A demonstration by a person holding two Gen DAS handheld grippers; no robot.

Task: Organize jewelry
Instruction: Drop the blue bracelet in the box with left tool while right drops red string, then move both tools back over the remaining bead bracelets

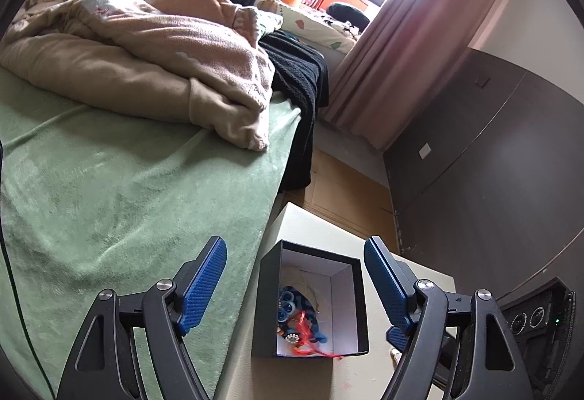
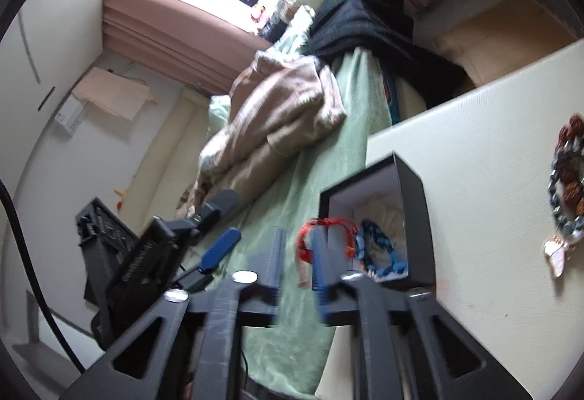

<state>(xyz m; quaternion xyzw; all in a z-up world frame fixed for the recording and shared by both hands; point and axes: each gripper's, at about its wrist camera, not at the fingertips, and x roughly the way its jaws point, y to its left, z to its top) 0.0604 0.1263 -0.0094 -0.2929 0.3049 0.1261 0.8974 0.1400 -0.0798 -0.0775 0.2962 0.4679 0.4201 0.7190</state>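
A black box with a white lining (image 1: 268, 297) stands on a cream table (image 1: 303, 228) beside the bed. Blue bead jewelry (image 1: 292, 308) and a red cord (image 1: 310, 334) lie in it. My left gripper (image 1: 295, 254) is open, one finger on each side of the box, above it. In the right wrist view the box (image 2: 412, 202) lies near my right gripper (image 2: 297, 235), whose fingers stand slightly apart with the red cord bracelet (image 2: 304, 239) hanging around the right finger. Blue beads (image 2: 379, 246) show inside. A brown and grey bead bracelet (image 2: 567, 177) lies on the table at the right.
A bed with a green sheet (image 1: 109, 181) and a beige blanket (image 1: 146, 45) lies left of the table. A dark cabinet (image 1: 492, 162) stands at the right, pink curtains (image 1: 419, 27) behind. The left gripper's blue finger (image 2: 221, 248) shows in the right wrist view.
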